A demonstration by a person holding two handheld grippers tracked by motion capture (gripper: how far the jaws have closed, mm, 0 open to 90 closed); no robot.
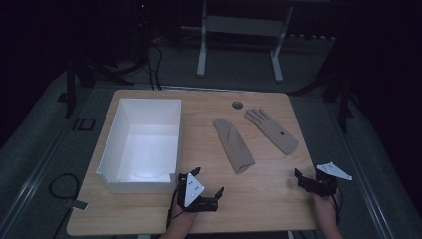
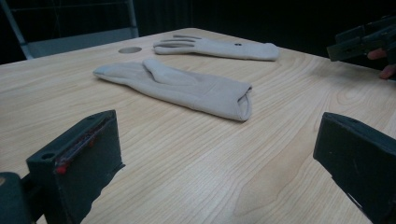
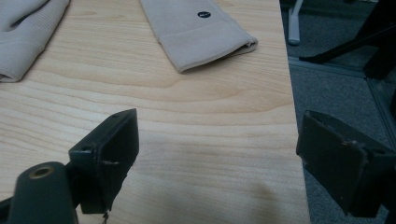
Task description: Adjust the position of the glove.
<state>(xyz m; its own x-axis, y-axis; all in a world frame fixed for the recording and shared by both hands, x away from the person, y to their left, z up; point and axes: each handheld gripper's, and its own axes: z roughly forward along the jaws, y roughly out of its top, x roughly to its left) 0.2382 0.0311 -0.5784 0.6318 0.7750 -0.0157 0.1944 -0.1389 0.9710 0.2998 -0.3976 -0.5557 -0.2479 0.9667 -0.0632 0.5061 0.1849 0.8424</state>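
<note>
I'm looking into a dim lab or recording room: a bare wooden surface on grey carpet, cables trailing across the floor, a white desk frame behind.

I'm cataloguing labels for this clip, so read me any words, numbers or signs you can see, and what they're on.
No readable text.
Far glove: a small dark round dot near the cuff, no lettering legible.
Near glove, white box and table: no print.
</note>
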